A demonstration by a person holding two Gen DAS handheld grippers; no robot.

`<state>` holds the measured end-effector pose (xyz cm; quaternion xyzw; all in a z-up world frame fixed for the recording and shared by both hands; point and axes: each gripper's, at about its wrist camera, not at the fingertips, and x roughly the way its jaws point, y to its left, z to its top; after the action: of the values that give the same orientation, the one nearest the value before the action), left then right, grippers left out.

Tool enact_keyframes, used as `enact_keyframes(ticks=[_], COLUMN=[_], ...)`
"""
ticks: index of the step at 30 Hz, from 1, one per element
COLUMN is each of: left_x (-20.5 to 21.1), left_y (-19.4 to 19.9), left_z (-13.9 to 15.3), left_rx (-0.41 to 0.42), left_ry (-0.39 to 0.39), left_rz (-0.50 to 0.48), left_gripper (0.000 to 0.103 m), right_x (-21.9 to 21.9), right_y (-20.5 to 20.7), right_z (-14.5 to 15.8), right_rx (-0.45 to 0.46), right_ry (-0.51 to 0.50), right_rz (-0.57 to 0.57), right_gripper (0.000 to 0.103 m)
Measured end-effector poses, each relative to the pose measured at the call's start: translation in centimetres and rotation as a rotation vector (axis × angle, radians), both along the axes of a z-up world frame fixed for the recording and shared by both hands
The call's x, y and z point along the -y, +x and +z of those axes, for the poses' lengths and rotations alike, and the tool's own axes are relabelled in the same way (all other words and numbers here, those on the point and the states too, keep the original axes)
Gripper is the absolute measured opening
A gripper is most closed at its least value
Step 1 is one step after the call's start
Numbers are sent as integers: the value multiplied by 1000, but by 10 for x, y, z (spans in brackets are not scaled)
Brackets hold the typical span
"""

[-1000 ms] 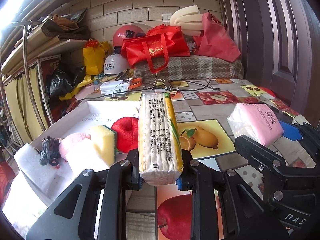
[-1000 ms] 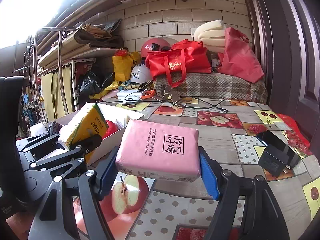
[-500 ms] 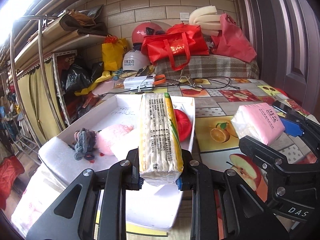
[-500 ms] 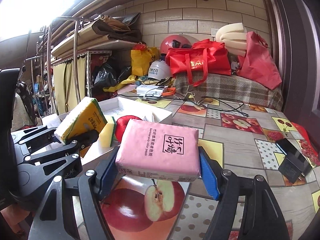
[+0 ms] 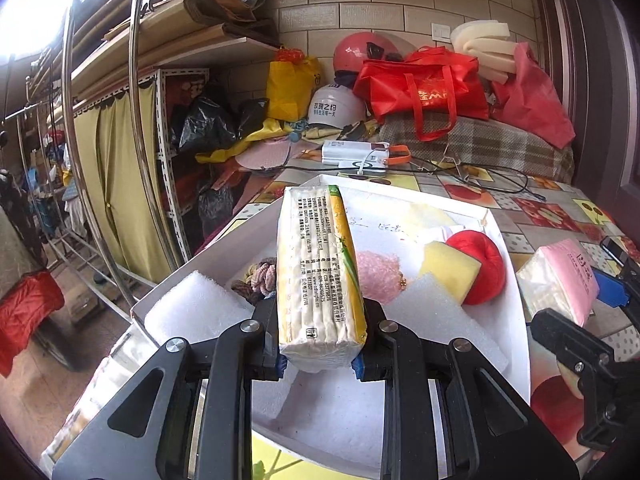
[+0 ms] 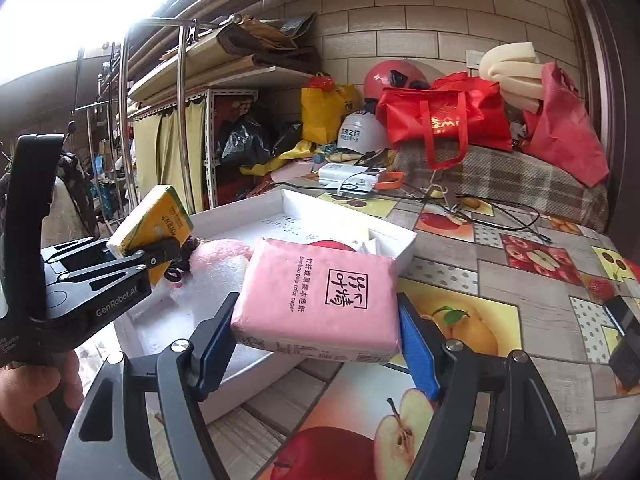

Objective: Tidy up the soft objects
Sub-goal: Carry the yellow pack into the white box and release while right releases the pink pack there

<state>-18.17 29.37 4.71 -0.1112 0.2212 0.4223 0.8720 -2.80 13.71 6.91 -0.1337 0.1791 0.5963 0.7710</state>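
My left gripper [image 5: 318, 356] is shut on a yellow tissue pack [image 5: 318, 276], held on edge above the white box [image 5: 516, 320]. That pack [image 6: 150, 226] and the left gripper [image 6: 160, 254] also show at the left of the right wrist view. My right gripper [image 6: 316, 344] is shut on a pink tissue pack [image 6: 320, 296], held flat over the box's near right corner [image 6: 404, 254]. Inside the box lie white foam blocks [image 5: 192, 312], hair ties [image 5: 256, 278], a pink fluffy piece [image 5: 378, 276], a yellow sponge [image 5: 450, 266] and a red ball [image 5: 482, 264].
The table has a fruit-print cloth [image 6: 532, 288]. Cables [image 5: 480, 172] and a white device [image 5: 354, 150] lie behind the box. Red bags [image 5: 424, 88], helmets [image 5: 336, 106] and foam [image 5: 480, 44] are piled at the far wall. A black phone [image 6: 624, 328] lies right. Metal rails [image 5: 136, 140] stand left.
Both grippers have swung left with their packs. The yellow pack now hangs over the box's middle, and the pink pack has come from above the tablecloth to the box's corner.
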Motion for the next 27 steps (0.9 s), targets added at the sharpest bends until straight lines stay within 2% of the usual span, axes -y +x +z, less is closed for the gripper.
enact_keyframes(ticks=[6, 10, 16, 18, 23, 27], left_x=[-26, -28, -27, -25, -25, -26], left_y=[1, -1, 10, 16, 21, 20], left_z=[-4, -5, -6, -7, -10, -10], left_rx=[14, 22, -31, -59, -90, -90], left_ry=[-81, -99, -88, -75, -68, -73], left_rz=[-17, -16, -29, -32, -35, -27], left_gripper=[23, 23, 23, 23, 24, 26], right_x=[-37, -58, -79, -79, -71, -71], right_y=[-20, -14, 9, 12, 4, 2], right_z=[-10, -13, -14, -13, -7, -4], right_rx=[21, 51, 52, 35, 66, 83], right_ry=[-142, -189, -201, -197, -142, -125], right_rz=[148, 116, 14, 10, 33, 28], right_gripper=[73, 73, 73, 73, 74, 80])
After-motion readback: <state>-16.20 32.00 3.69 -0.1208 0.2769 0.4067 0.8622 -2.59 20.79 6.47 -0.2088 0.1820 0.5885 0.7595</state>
